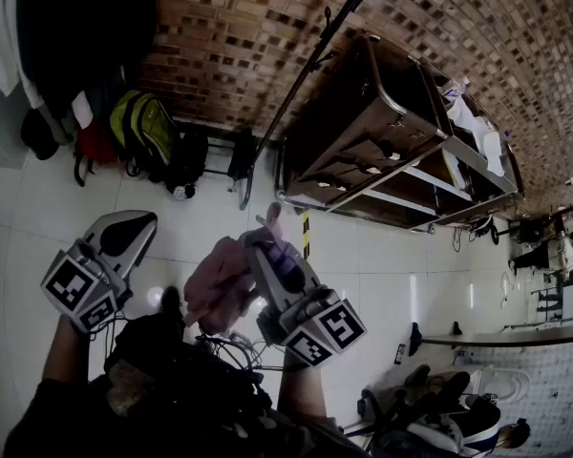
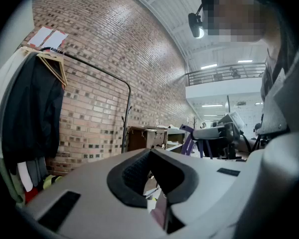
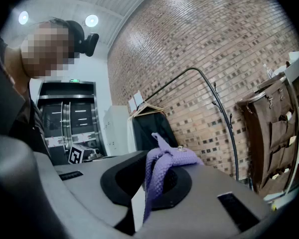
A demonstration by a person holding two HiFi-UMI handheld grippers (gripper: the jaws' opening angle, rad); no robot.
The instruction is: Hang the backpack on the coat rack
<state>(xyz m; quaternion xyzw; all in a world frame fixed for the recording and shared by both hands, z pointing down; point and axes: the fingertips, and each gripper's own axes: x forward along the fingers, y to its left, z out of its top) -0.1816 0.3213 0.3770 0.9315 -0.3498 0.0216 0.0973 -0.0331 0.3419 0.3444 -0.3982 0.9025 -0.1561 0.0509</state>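
Observation:
In the head view my right gripper (image 1: 265, 248) is shut on the lilac strap (image 3: 162, 166) of a pink-purple backpack (image 1: 218, 284), which hangs beside it at waist height. The right gripper view shows the strap pinched in my right gripper (image 3: 148, 185) and draped over one jaw. My left gripper (image 1: 132, 229) is left of the backpack and apart from it. In its own view the left gripper (image 2: 150, 182) has its jaws together with nothing between them. The black coat rack (image 1: 306, 79) stands ahead by the brick wall, with its pole (image 3: 230, 133) also in the right gripper view.
A garment rail with dark coats (image 1: 72, 27) is at the far left. Under it a yellow-green backpack (image 1: 143, 127) and other bags lie on the floor. A brown cabinet with pockets (image 1: 363, 132) stands right of the coat rack. White tiled floor (image 1: 201, 222) lies between.

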